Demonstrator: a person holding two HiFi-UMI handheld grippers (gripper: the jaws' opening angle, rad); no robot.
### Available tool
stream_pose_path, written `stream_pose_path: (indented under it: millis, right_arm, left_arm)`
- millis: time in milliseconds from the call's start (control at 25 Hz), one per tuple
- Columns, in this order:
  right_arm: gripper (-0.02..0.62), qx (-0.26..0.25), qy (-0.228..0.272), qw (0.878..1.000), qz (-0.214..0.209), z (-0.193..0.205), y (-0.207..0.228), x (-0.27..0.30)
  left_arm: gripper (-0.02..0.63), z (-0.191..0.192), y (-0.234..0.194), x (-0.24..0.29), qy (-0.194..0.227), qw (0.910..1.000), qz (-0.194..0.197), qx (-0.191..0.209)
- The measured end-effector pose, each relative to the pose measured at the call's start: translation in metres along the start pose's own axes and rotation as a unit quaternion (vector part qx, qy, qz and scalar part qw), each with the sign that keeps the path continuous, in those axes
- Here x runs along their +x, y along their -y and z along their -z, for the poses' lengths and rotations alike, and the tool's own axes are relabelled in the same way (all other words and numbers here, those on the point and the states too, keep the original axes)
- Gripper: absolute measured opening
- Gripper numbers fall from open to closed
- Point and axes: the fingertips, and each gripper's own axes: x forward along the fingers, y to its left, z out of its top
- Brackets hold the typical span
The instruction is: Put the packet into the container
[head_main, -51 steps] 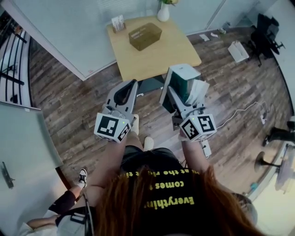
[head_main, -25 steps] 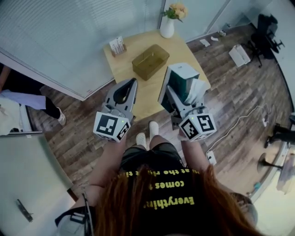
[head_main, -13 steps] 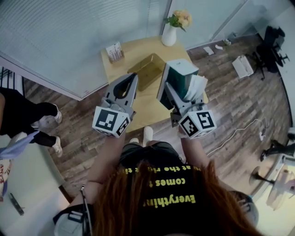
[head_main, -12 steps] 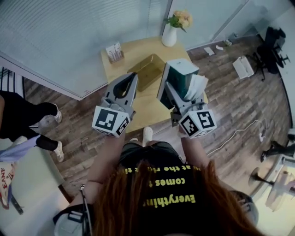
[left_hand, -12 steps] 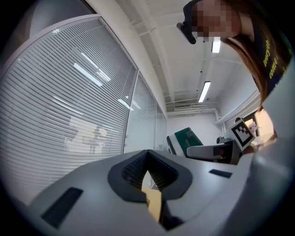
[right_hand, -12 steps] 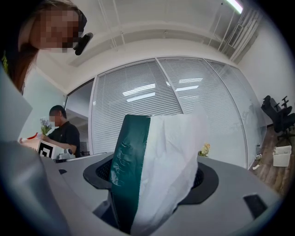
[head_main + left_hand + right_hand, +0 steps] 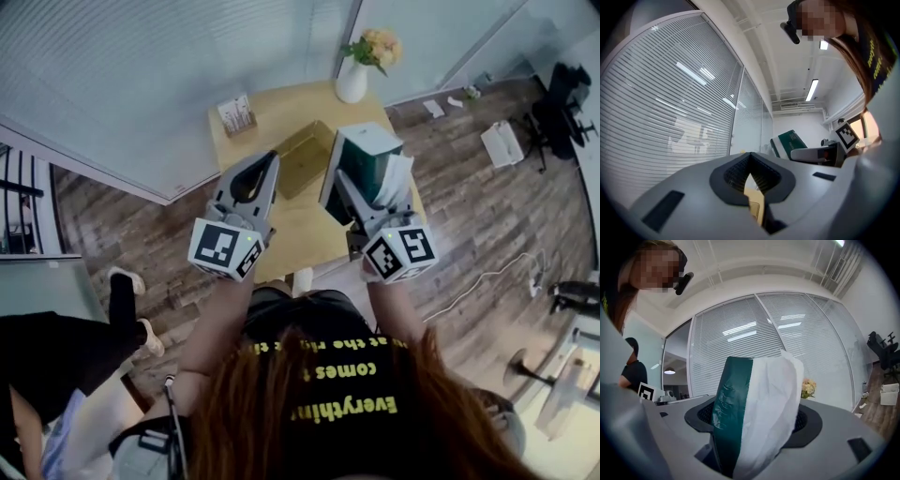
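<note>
Right gripper view has the right gripper point(image 7: 757, 427) pinching a green-and-white packet point(image 7: 754, 390), which sticks up from between its jaws. The left gripper point(image 7: 750, 165) has its jaws pressed together on nothing. Both hang above the wooden table point(image 7: 281, 234), where the amber container point(image 7: 302, 157) sits near a vase of flowers point(image 7: 356, 80).

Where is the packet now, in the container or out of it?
Out. The packet is clamped between the fingers of the right gripper, while the container sits apart on the table.
</note>
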Motion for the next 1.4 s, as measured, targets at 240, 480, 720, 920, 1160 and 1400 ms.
stream_pose_path:
  millis: [240,480,720,920,1160,1400]
  right_arm:
    - [0.380,-0.002,0.000,1.000,0.015,-0.002,0.012,0.010]
    - [0.380,-0.005,-0.006,1.000,0.023,0.004,0.021,0.018]
    - [0.380,-0.034,-0.029,0.998,-0.039,0.011,0.018,0.044]
    - [0.380,-0.128,-0.098,0.982,-0.098,0.033,0.015,0.066]
    - [0.380,-0.267,-0.173,0.924,-0.213,0.071,0.006,0.095]
    - [0.380,-0.436,-0.209,0.819,-0.311,0.100,-0.011,0.103]
  left_arm:
    - [0.000,-0.005,-0.014,0.014,0.002,1.0000,0.004,0.001]
    - [0.000,0.000,-0.023,0.013,0.001,1.0000,0.000,-0.003]
    - [0.000,0.001,-0.037,0.013,-0.001,0.9999,-0.011,-0.011]
    - [0.000,-0.003,-0.052,0.007,0.007,0.9996,-0.026,-0.012]
    - [0.000,0.003,-0.073,-0.003,0.005,0.9988,-0.047,-0.016]
    - [0.000,0.003,-0.074,-0.007,0.004,0.9986,-0.052,-0.014]
